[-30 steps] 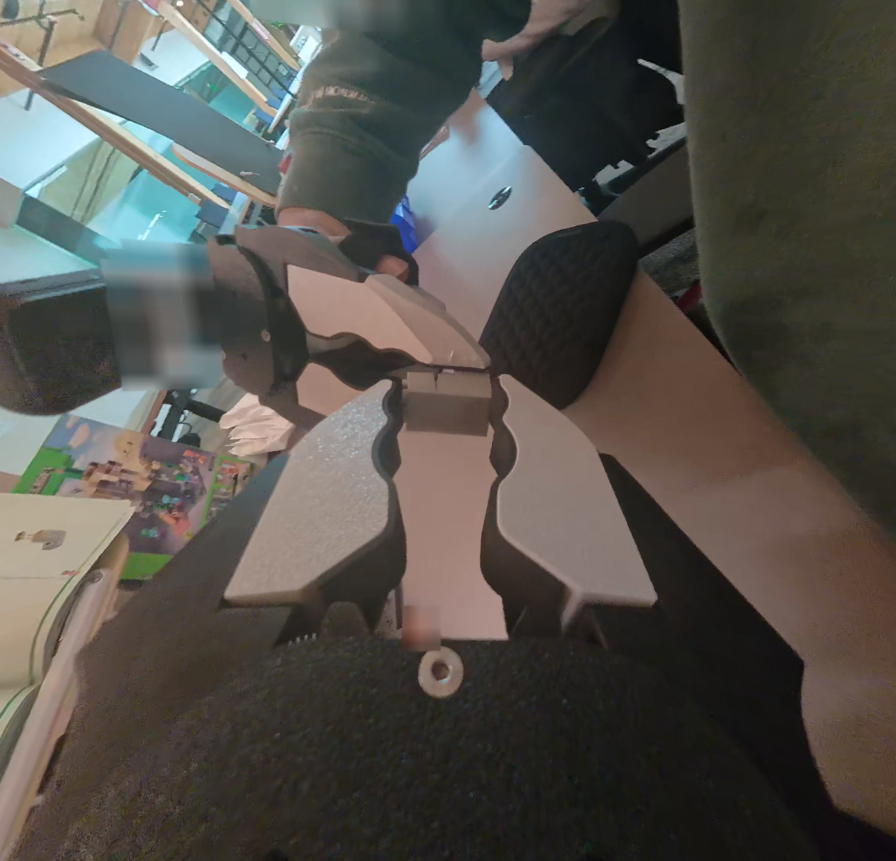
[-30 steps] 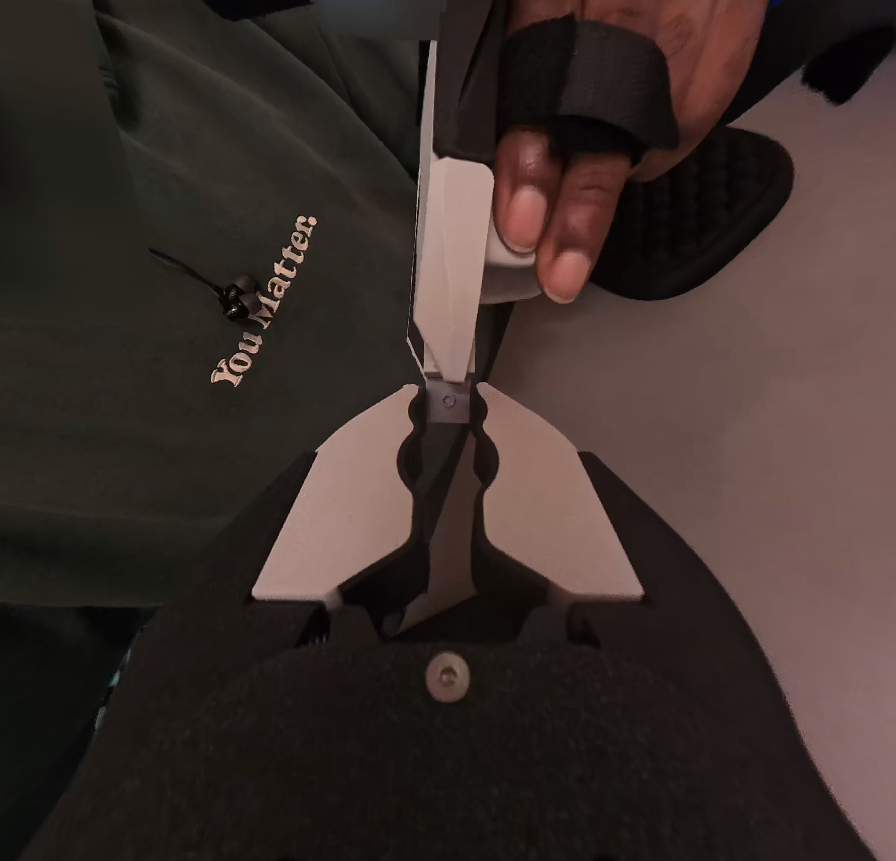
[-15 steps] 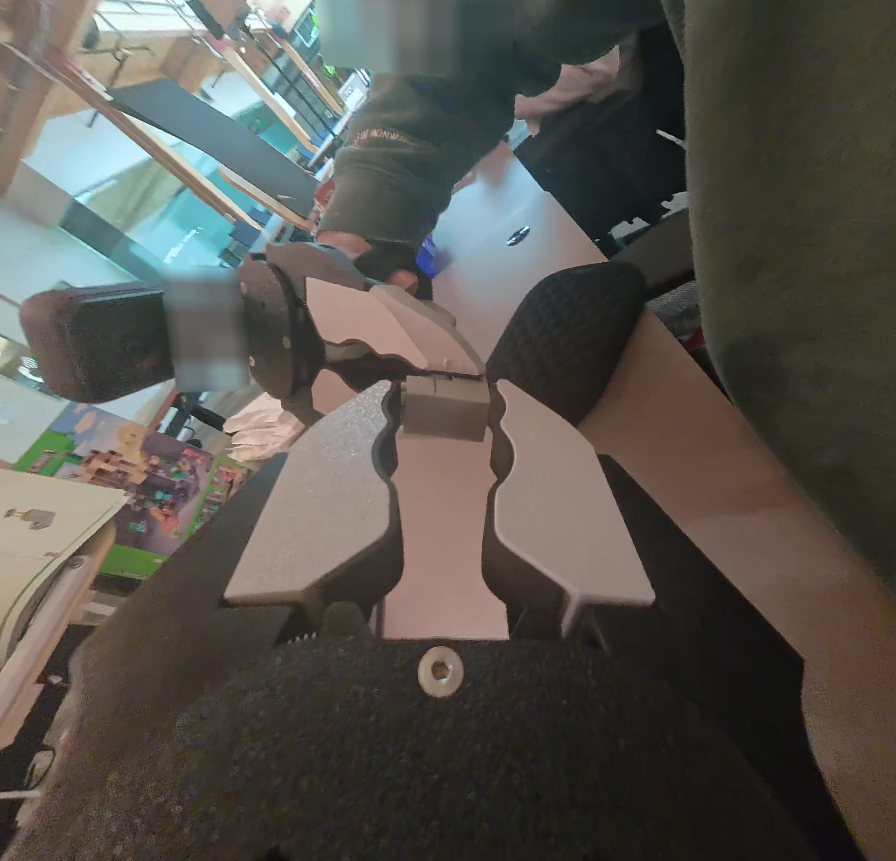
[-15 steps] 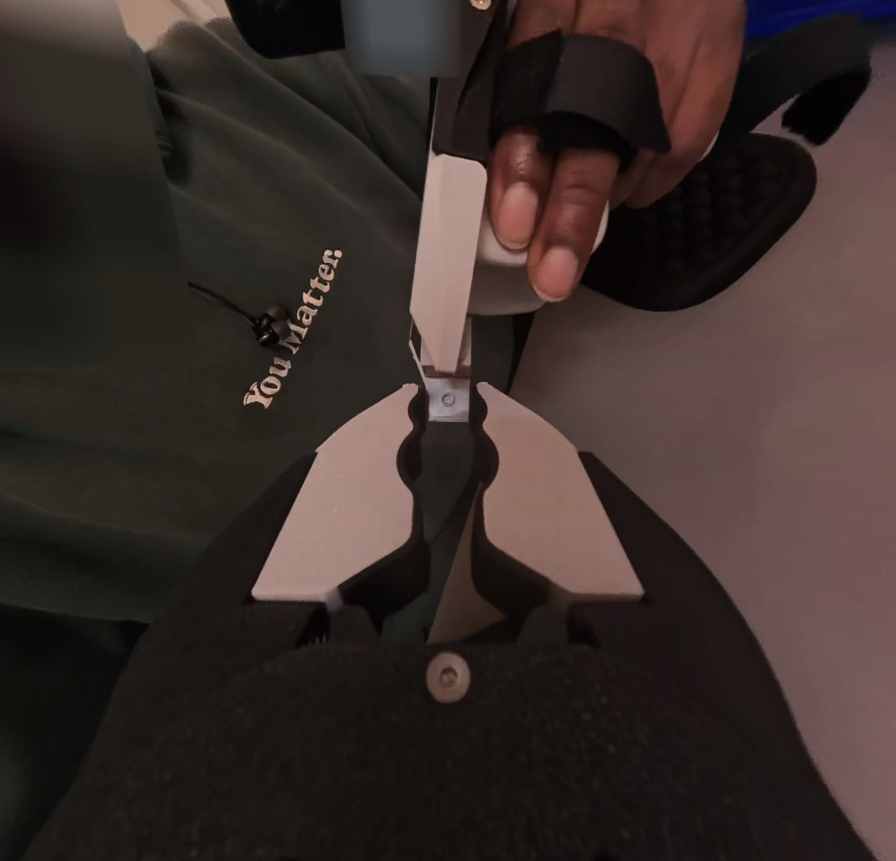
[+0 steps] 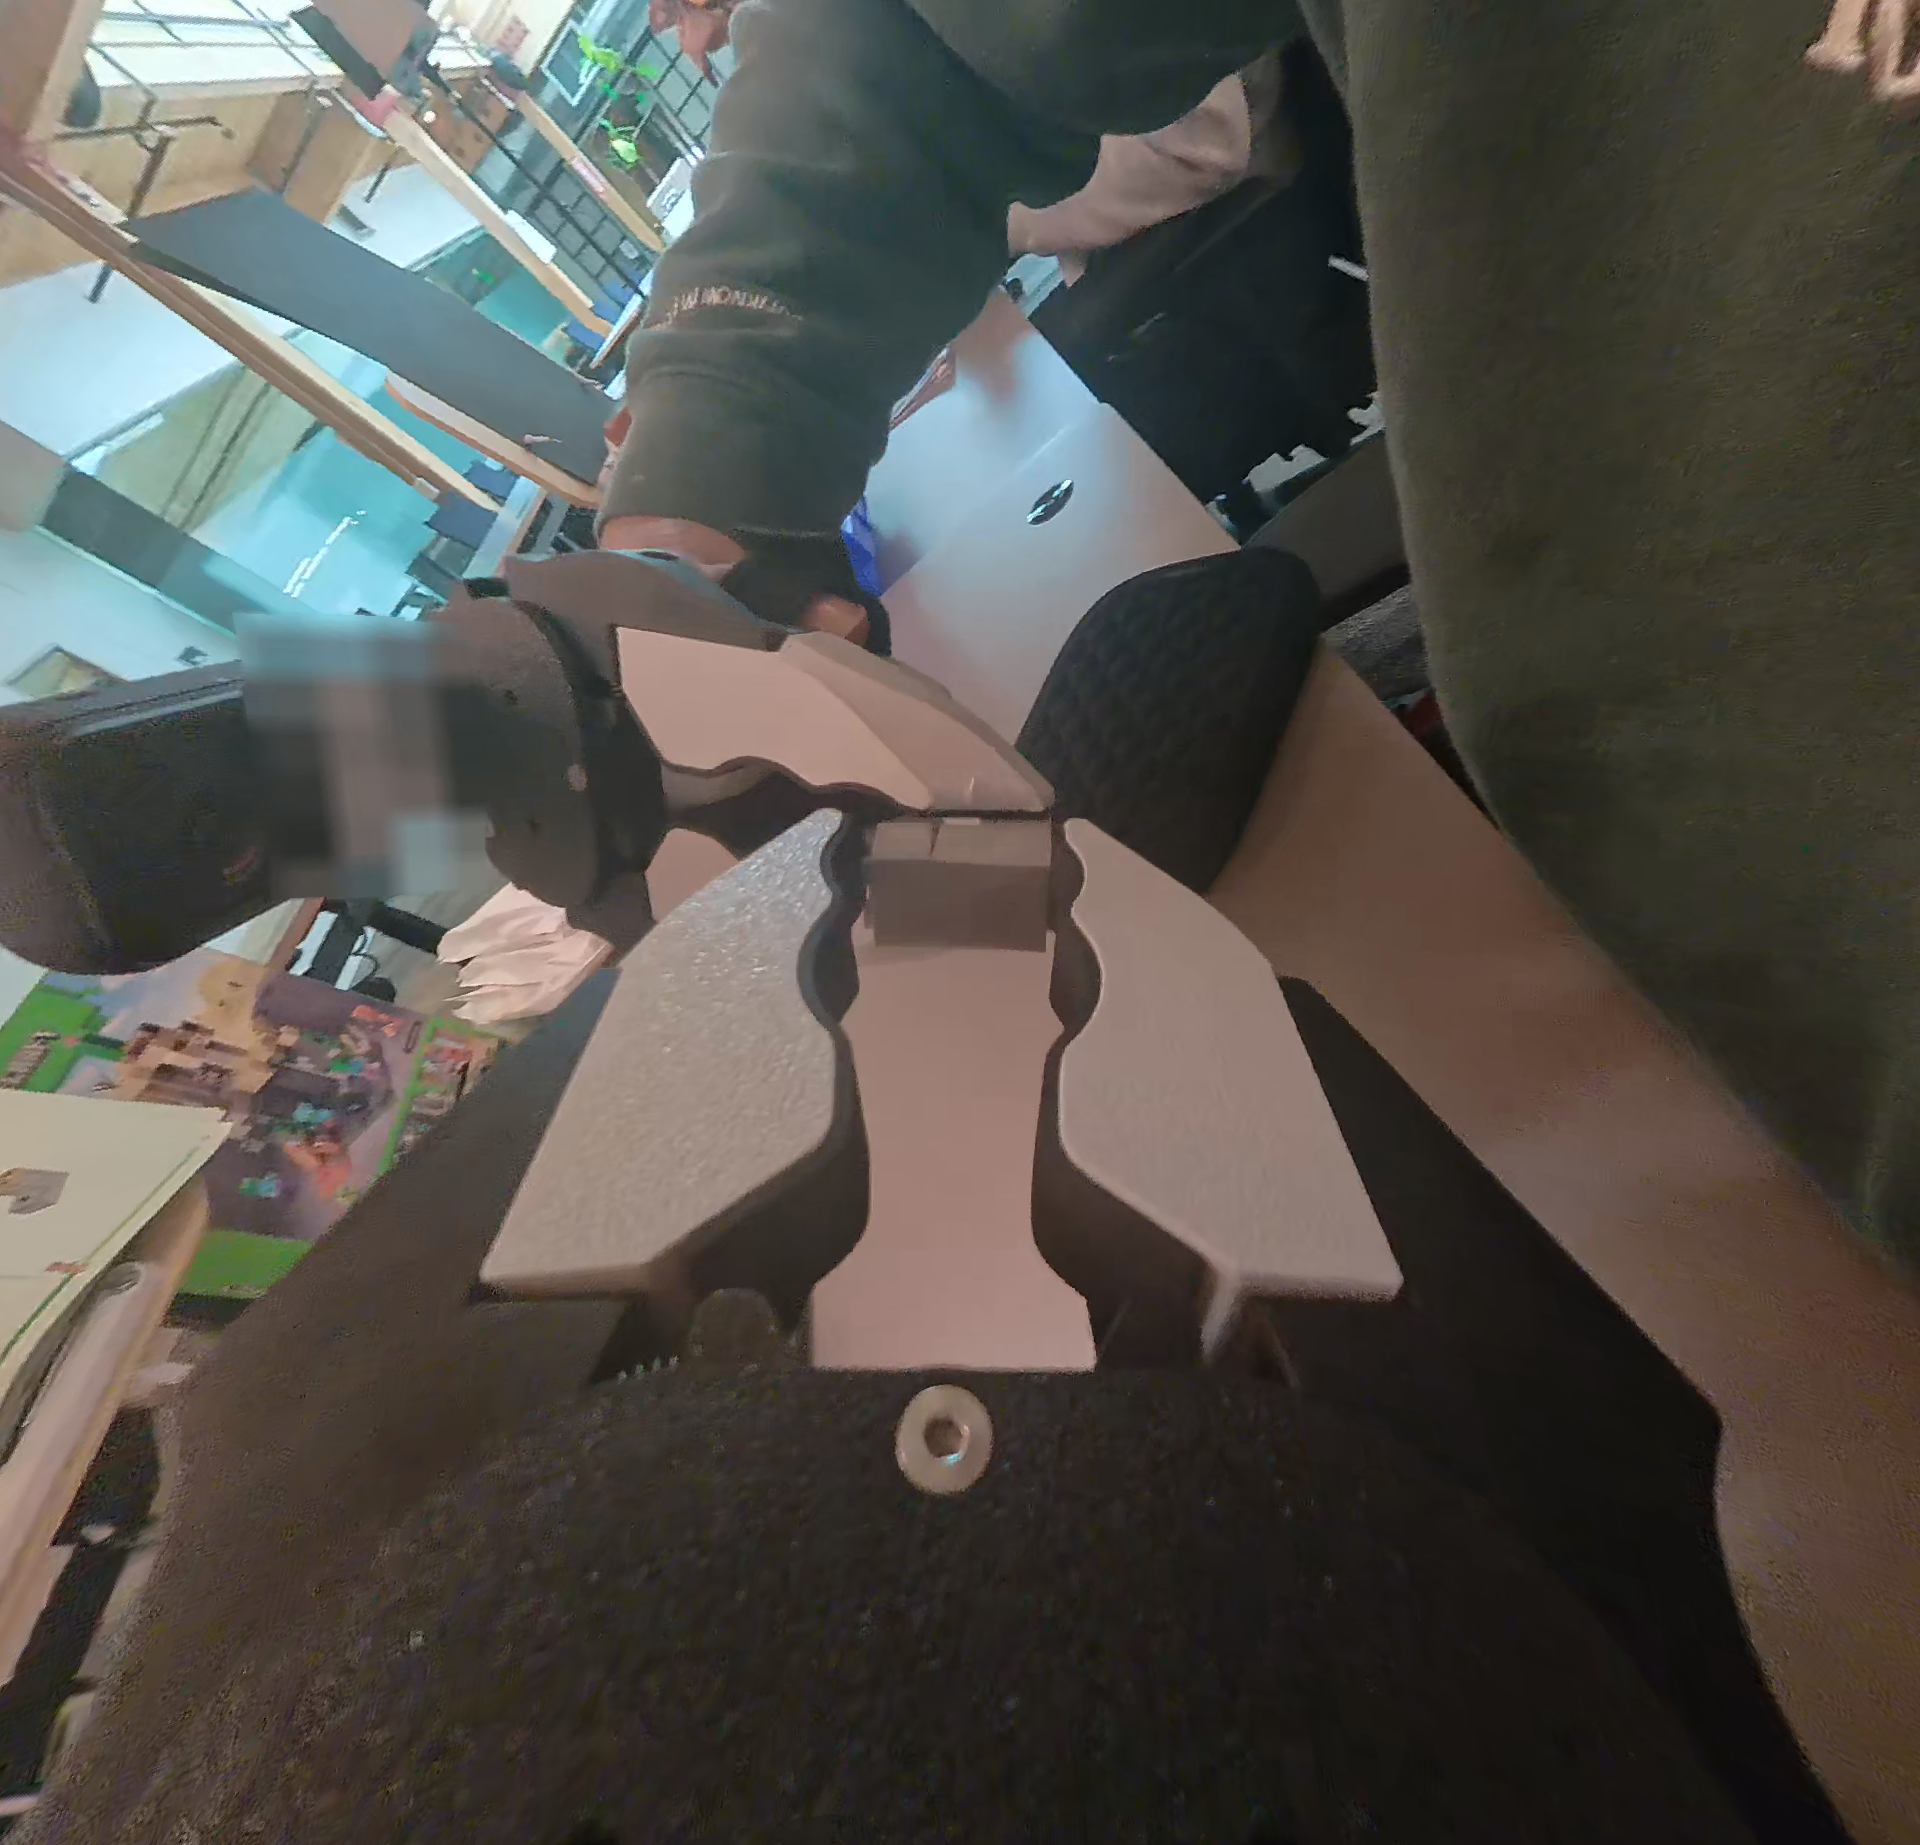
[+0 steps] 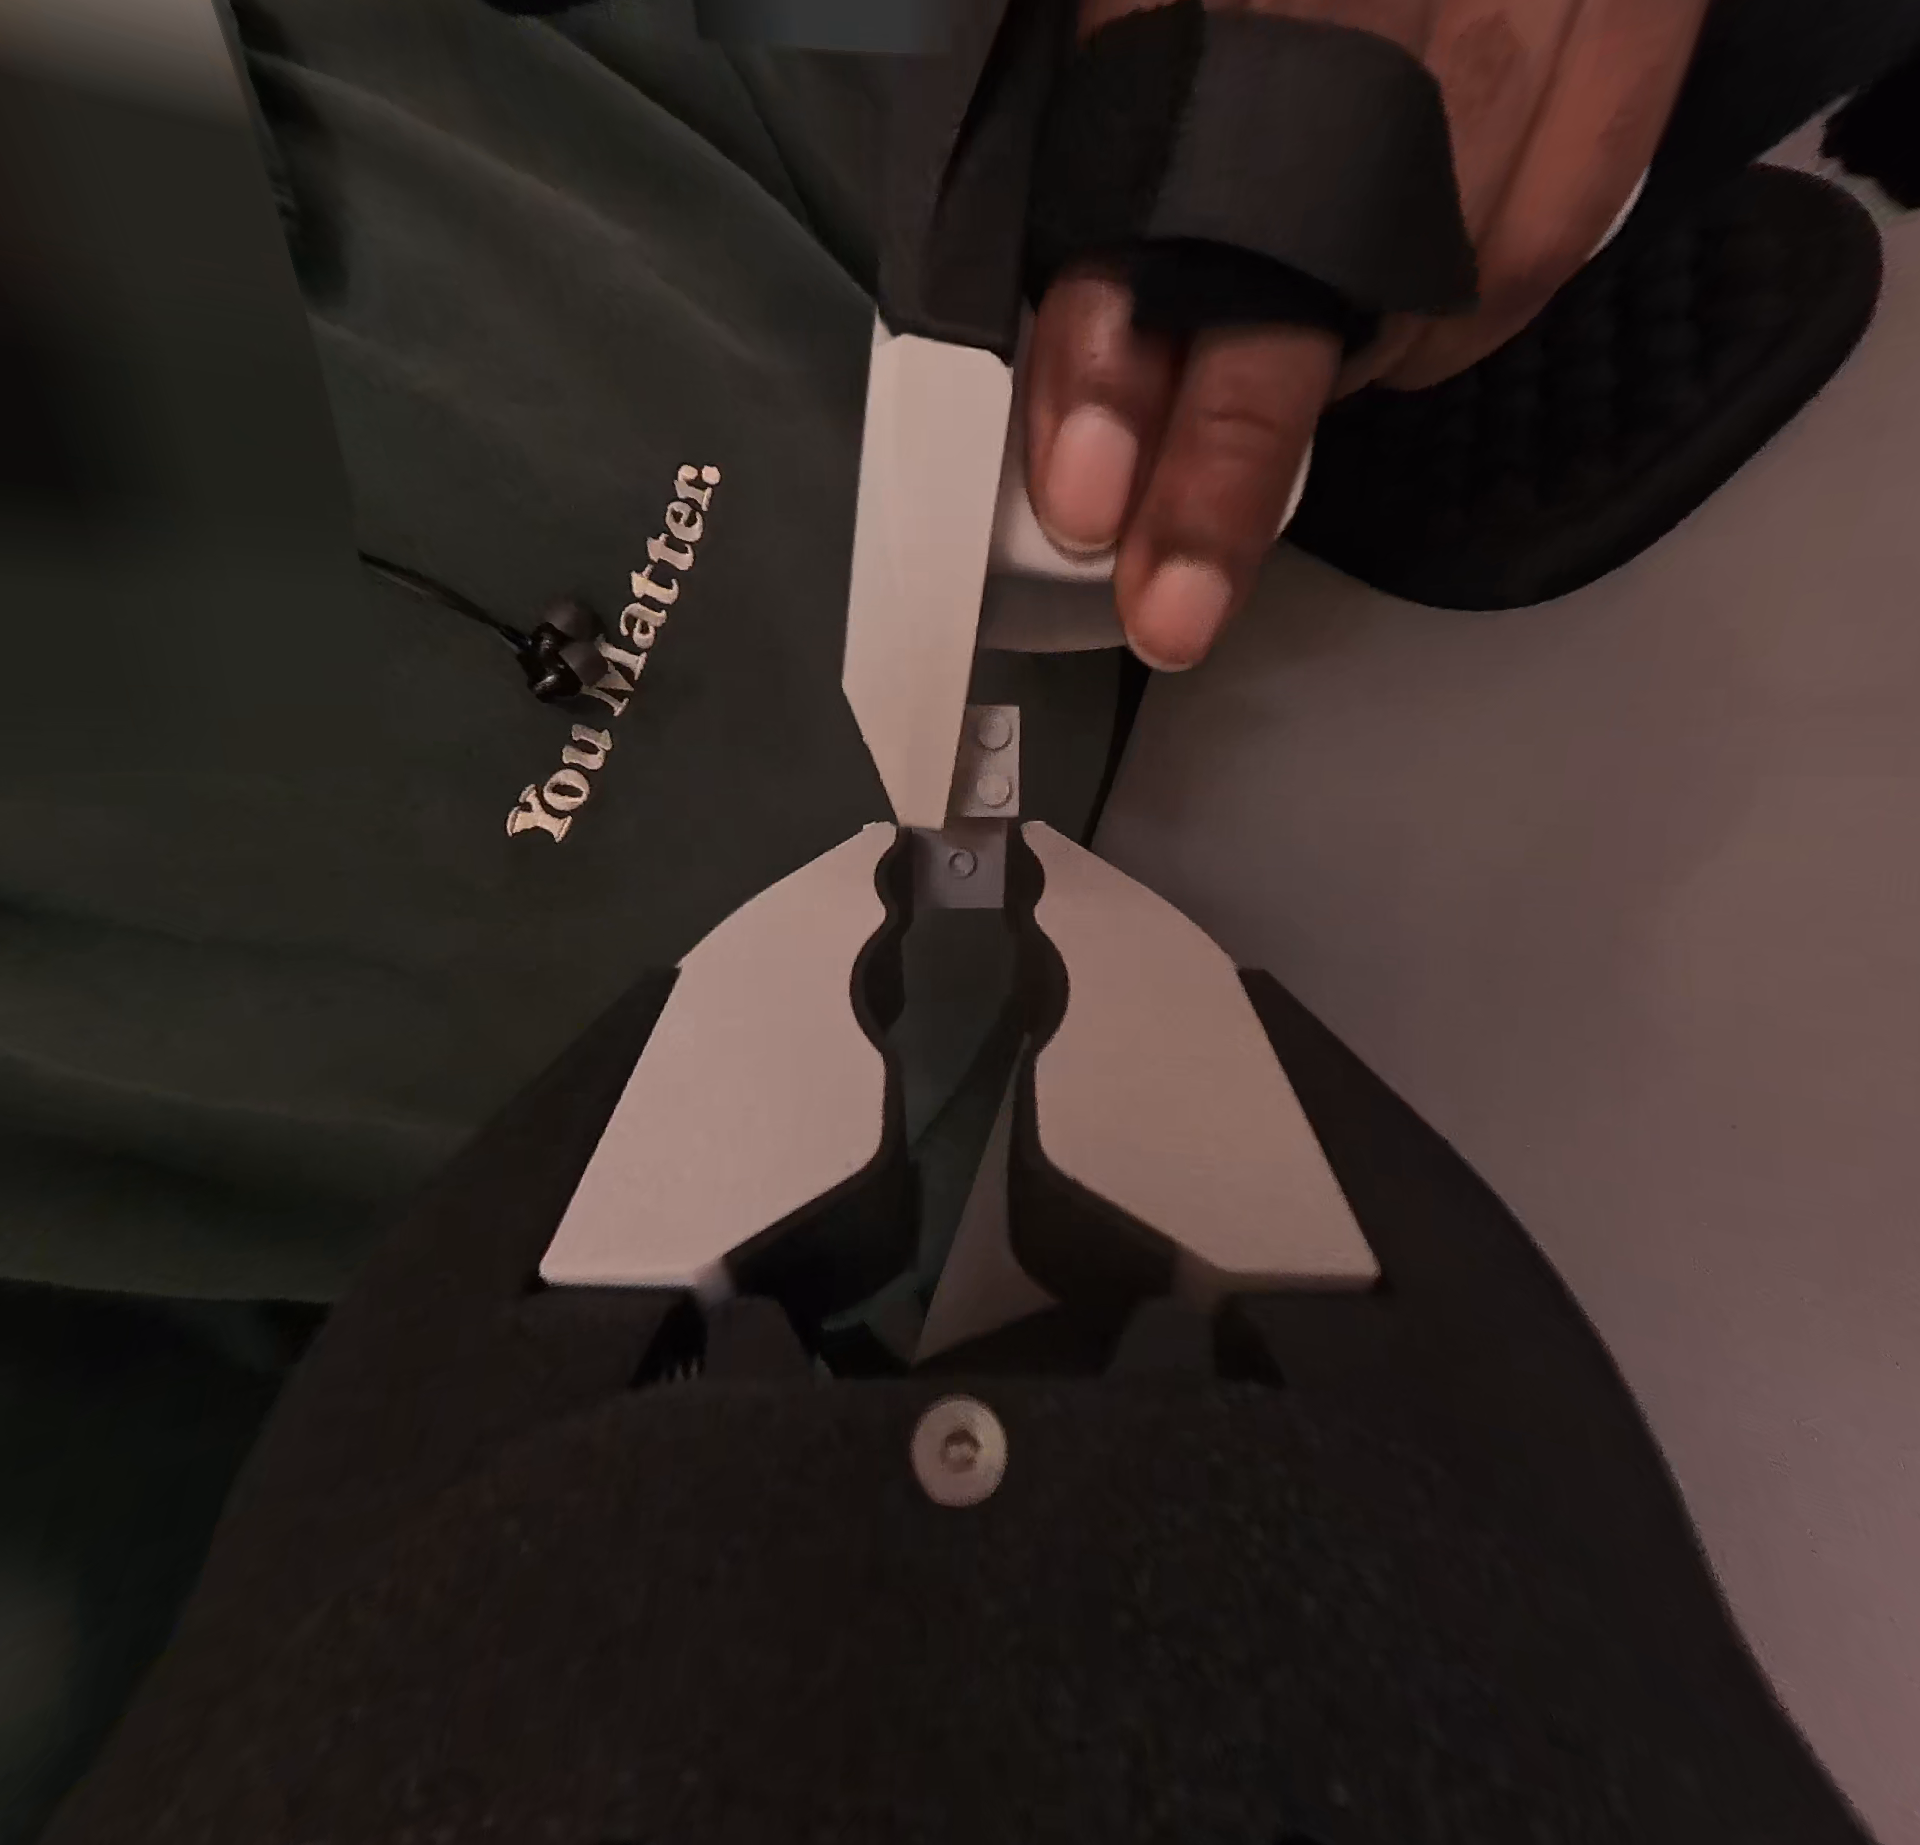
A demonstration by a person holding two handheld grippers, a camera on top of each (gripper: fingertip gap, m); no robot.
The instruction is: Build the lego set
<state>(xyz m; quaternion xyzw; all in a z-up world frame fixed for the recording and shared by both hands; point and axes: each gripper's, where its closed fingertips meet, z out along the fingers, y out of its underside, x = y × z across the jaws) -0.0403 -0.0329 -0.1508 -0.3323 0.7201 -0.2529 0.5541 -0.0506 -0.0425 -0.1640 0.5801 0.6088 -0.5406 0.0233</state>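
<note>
**Two grippers, each clamping a grey studded brick, tips meeting**

The left gripper (image 5: 958, 886) grasps a grey brick (image 5: 956, 896) at its tips, both fingers (image 5: 717, 1047) pressed against the brick's sides. The right gripper (image 6: 961, 865) grasps a second, narrower grey brick (image 6: 961, 870), one stud showing, its fingers (image 6: 769, 1068) clenched on either side.

In the right wrist view, the other brick (image 6: 992, 761), showing two studs, sits just beyond the right gripper's brick, touching or almost touching it; which, I cannot tell. It is partly covered by a pale finger of the left gripper. A hand (image 6: 1247, 341) with a black strap (image 6: 1309, 154) across its fingers holds that gripper.

In the left wrist view, the right gripper (image 5: 997, 813) comes in from the left, its tips right at the brick's far edge.

Both are held above a pale worktop (image 5: 1558, 1120), near the edge next to the person. A black textured pad (image 5: 1164, 704) lies on the worktop just behind. A dark green sweatshirt (image 6: 364, 445) with pale lettering fills the near side. A colourful box (image 5: 270, 1078) lies off to the left.
</note>
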